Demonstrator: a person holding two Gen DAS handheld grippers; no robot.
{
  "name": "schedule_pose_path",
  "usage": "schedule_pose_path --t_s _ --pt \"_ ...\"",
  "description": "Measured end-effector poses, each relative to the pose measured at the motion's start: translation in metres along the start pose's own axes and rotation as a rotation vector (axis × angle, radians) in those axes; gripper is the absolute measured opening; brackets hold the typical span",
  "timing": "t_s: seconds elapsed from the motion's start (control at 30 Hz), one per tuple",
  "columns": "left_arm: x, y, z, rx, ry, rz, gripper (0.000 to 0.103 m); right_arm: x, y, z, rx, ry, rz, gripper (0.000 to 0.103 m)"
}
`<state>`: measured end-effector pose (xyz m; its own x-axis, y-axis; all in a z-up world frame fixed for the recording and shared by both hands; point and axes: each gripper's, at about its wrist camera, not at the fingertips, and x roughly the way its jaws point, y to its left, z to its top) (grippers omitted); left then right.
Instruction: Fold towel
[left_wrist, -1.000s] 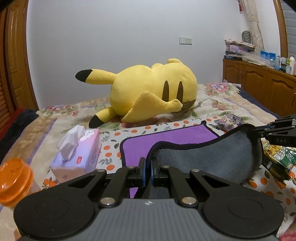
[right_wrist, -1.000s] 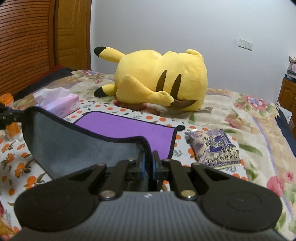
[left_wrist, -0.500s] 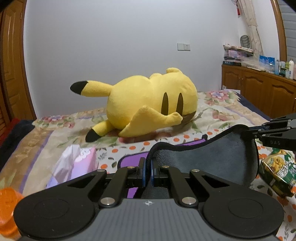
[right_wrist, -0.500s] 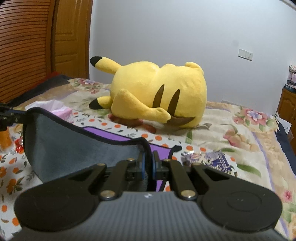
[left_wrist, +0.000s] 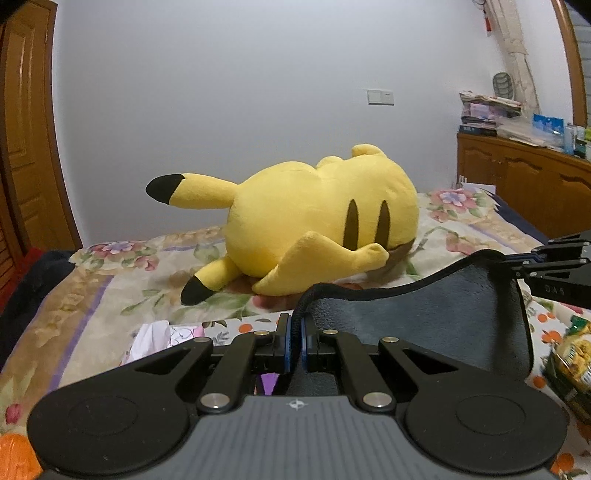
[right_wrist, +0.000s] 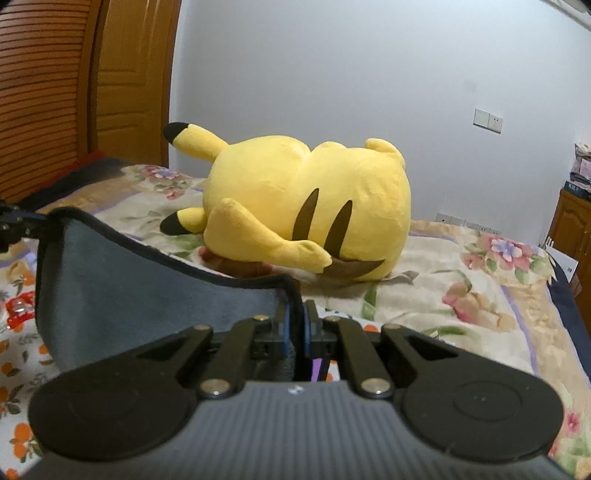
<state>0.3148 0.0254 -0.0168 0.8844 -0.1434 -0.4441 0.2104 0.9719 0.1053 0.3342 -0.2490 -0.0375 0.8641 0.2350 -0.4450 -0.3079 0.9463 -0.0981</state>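
Observation:
The towel (left_wrist: 436, 314) is grey on the side facing me, with a black hem and a purple other side. It hangs lifted above the bed, stretched between both grippers. My left gripper (left_wrist: 294, 334) is shut on one corner of the towel. My right gripper (right_wrist: 296, 321) is shut on the other corner, and the grey cloth (right_wrist: 147, 288) sags to its left. The right gripper also shows at the right edge of the left wrist view (left_wrist: 517, 267). A sliver of purple (left_wrist: 269, 382) shows below the left fingers.
A big yellow plush toy (left_wrist: 317, 225) lies on the floral bedspread (left_wrist: 110, 291) just beyond the towel. A tissue pack (left_wrist: 162, 338) lies at the left, a snack bag (left_wrist: 570, 354) at the right. A wooden cabinet (left_wrist: 528, 184) stands far right, a wooden door (right_wrist: 129, 81) far left.
Both grippers have risen and moved toward the plush toy with the towel's near edge. The purple side on the bed has dropped out of sight behind the lifted grey cloth.

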Motion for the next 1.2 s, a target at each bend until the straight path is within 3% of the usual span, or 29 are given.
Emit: schedule_pose_path --t_s 0.37,0.73,1.2 --pt "0.038 0.003 0.005 0.005 -0.006 0.042 0.006 0.037 -0.005 0.009 -0.02 0.014 -0.041 0.008" --pt "0.085 0.007 -0.015 -0.007 0.044 0.098 0.006 0.081 0.002 -0.006 -0.039 0.11 -0.075 0.008" --pt "0.117 0.006 -0.034 0.005 0.104 0.117 0.007 0.104 0.002 -0.019 -0.001 0.195 -0.11 0.008"
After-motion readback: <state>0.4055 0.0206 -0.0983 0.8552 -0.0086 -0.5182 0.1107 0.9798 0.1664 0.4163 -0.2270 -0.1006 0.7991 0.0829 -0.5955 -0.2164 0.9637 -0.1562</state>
